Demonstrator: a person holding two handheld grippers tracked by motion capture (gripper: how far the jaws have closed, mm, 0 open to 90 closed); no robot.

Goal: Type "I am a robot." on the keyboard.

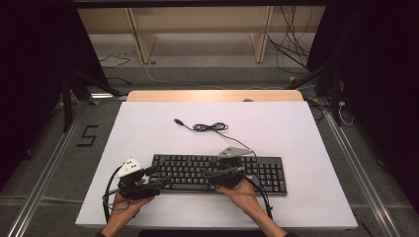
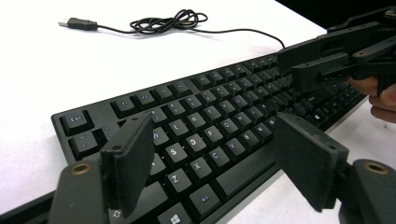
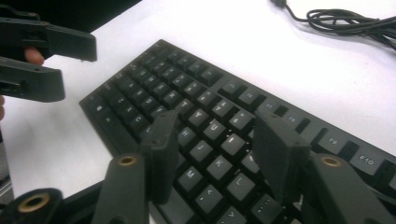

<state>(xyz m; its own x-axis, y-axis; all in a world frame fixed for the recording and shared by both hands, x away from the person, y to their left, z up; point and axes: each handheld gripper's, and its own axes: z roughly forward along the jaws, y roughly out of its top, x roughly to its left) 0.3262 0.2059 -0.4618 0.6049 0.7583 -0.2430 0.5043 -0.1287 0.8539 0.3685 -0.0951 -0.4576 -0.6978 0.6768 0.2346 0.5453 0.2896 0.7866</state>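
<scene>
High view: both open tools, left tool [image 1: 157, 175] and right tool [image 1: 223, 165], hover over the keyboard [image 1: 269, 173], which lies crosswise.

We saw a black keyboard [image 1: 217, 173] with white letters, its black cable [image 1: 210, 127], a white table [image 1: 148, 133], and black grippers with grey plates.

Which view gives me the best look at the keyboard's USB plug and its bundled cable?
The left gripper view: the USB plug and the coiled cable lie sharp and whole on the white table beyond the keyboard. The high view shows both, but small. The right gripper view catches part of the coil at its top right edge.
</scene>
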